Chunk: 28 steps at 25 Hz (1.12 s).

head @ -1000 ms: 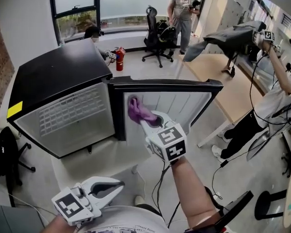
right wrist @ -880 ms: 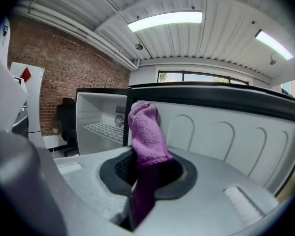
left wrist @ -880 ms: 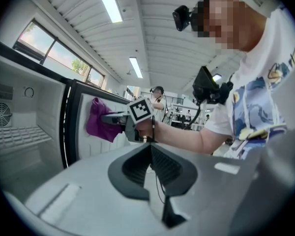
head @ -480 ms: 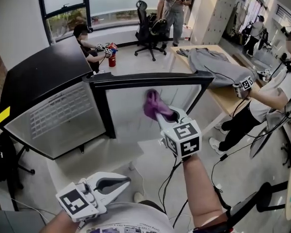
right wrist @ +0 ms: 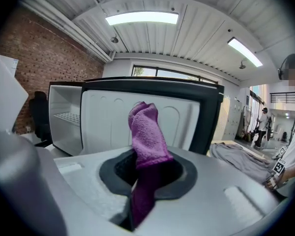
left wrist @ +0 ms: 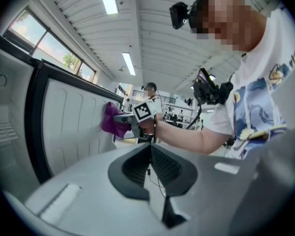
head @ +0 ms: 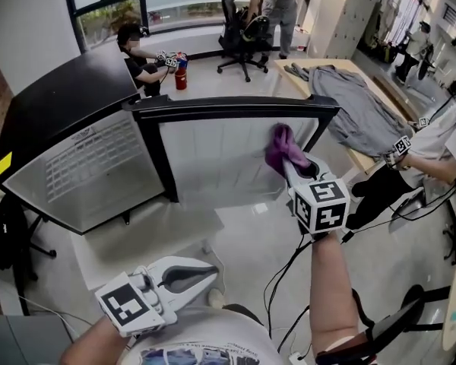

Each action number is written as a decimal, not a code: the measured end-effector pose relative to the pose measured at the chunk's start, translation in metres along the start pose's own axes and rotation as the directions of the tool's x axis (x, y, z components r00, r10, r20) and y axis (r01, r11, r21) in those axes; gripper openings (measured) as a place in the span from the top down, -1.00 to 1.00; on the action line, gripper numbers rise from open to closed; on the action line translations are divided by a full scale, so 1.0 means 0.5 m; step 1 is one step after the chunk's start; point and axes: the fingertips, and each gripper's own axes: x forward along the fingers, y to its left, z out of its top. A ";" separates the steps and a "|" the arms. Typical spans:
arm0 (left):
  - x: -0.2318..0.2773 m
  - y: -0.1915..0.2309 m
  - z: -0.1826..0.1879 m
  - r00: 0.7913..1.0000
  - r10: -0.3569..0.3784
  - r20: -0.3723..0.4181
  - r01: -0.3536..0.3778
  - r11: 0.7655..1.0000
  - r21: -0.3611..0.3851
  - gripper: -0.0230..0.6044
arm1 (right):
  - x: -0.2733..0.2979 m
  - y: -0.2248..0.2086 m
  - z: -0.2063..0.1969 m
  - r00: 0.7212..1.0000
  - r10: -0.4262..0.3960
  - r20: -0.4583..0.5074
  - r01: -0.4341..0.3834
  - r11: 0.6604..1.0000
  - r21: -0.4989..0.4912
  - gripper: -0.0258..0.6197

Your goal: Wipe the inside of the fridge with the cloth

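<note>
Wiping looks under way on the fridge (head: 68, 105): against the upper right of its open door's white liner (head: 213, 158) presses the purple cloth (head: 283, 147), long axis in line with the right claw (head: 295, 166), bunched free end pointing at the liner. That claw is clamped on the cloth's middle; the left claw (head: 201, 274) hangs low, closed on nothing. Next, I judge, comes a firm sweep across the liner, then the fridge's inside.

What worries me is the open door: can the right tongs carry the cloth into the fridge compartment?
Probably yes. The right tongs hold the cloth against the open door; the compartment left of it stands open, nothing visibly between.
</note>
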 end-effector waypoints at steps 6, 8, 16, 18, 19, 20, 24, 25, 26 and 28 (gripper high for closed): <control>0.019 -0.012 -0.002 1.000 0.007 -0.005 -0.007 1.000 -0.002 0.91 | -0.028 -0.050 -0.017 0.999 -0.049 -0.007 0.049 0.999 0.011 0.75; 0.025 -0.018 -0.003 1.000 0.007 -0.003 -0.007 1.000 -0.002 0.91 | -0.035 -0.060 -0.027 0.998 -0.055 -0.015 0.056 0.998 0.014 0.75; 0.037 -0.037 -0.009 1.000 0.023 -0.010 -0.023 1.000 -0.009 0.91 | -0.061 -0.034 -0.032 1.000 0.008 0.004 -0.008 1.000 0.024 0.75; 0.036 -0.043 -0.011 0.999 0.027 -0.017 -0.028 1.000 -0.011 0.91 | -0.056 0.007 -0.027 0.998 0.063 0.010 -0.063 0.998 0.000 0.75; 0.035 -0.045 -0.012 0.999 0.031 -0.018 -0.031 0.999 -0.012 0.91 | -0.052 0.029 -0.025 0.996 0.091 0.012 -0.090 0.996 -0.010 0.75; 0.033 -0.046 -0.013 0.999 0.035 -0.017 -0.035 0.999 -0.014 0.91 | -0.046 0.050 -0.023 0.993 0.116 0.014 -0.116 0.993 -0.015 0.75; 0.011 -0.041 -0.011 0.997 0.076 -0.004 -0.076 0.997 -0.014 0.91 | -0.013 0.144 -0.019 0.973 0.228 0.024 -0.228 0.973 -0.025 0.75; 0.003 -0.040 -0.011 0.996 0.093 -0.001 -0.093 0.996 -0.017 0.91 | -0.004 0.171 -0.019 0.965 0.259 0.023 -0.259 0.965 -0.031 0.75; -0.005 -0.039 -0.012 0.994 0.109 0.001 -0.109 0.994 -0.023 0.91 | 0.004 0.196 -0.018 0.957 0.288 0.022 -0.287 0.957 -0.037 0.75; -0.021 -0.038 -0.015 0.990 0.139 0.004 -0.139 0.990 -0.033 0.91 | 0.019 0.244 -0.017 0.941 0.338 0.017 -0.337 0.940 -0.055 0.75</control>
